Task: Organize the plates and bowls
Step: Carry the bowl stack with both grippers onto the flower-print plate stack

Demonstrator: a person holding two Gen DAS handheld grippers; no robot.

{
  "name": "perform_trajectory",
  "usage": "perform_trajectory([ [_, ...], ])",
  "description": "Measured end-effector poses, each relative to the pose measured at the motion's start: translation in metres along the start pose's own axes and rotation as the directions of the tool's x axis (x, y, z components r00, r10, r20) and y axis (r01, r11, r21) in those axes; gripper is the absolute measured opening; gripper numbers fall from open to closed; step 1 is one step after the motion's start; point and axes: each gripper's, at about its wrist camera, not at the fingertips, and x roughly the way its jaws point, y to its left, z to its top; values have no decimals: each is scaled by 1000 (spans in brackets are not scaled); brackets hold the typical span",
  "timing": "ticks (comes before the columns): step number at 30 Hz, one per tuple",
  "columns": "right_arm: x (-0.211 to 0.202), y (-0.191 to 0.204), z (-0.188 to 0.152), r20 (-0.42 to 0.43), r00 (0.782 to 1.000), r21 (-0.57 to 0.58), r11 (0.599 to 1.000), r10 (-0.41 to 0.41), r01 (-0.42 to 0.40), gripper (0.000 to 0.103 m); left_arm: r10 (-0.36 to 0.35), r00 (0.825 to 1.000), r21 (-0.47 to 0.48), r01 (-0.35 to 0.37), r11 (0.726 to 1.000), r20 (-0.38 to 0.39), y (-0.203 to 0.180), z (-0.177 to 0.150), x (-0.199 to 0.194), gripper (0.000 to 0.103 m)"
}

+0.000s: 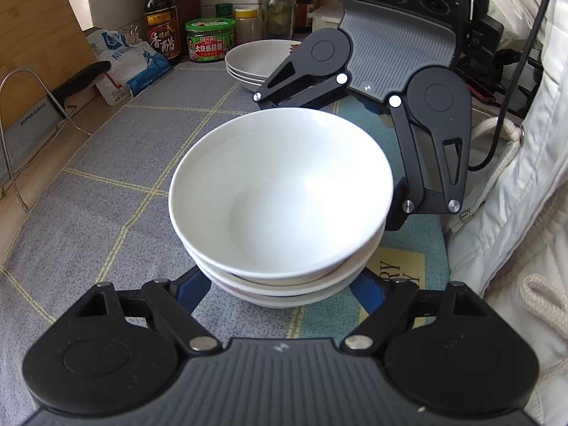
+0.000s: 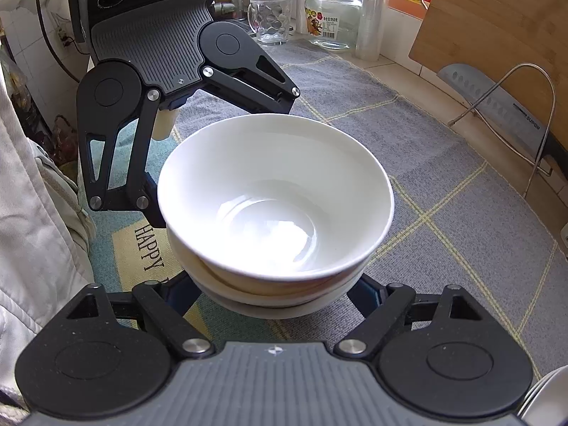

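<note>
A stack of three white bowls (image 1: 280, 191) stands on the grey checked cloth (image 1: 117, 163); it also shows in the right wrist view (image 2: 273, 195). My left gripper (image 1: 280, 291) is spread wide around the near side of the stack's base, blue fingers (image 1: 193, 289) on either side. My right gripper (image 2: 273, 294) is spread wide around the opposite side, its fingers (image 2: 177, 294) flanking the base. Each gripper appears across the stack in the other's view (image 1: 390, 81) (image 2: 159, 53). I cannot see whether the fingers touch the bowls. A second stack of white plates (image 1: 259, 60) sits at the far end.
Sauce bottles (image 1: 161, 10), a green can (image 1: 209, 39) and a salt bag (image 1: 131, 60) line the back. A cutting board (image 1: 39, 28), a cleaver (image 2: 497, 106) and a wire rack (image 2: 532, 106) stand at the side. A glass mug (image 2: 269, 17) and a jar (image 2: 332, 17) stand near the window.
</note>
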Motion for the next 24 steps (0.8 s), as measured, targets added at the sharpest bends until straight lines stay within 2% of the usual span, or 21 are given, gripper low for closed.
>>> perform_trajectory([
  [14,-25,-10,-6,1,1000,-6,1000,-11,11,90,35,999,-2,-35,999,1,-8,22,5,84],
  [24,-70,-46,-31,-5,999,-40,998,-39,39,90,62,997,2,-62,998,35,-20,74,42,84],
])
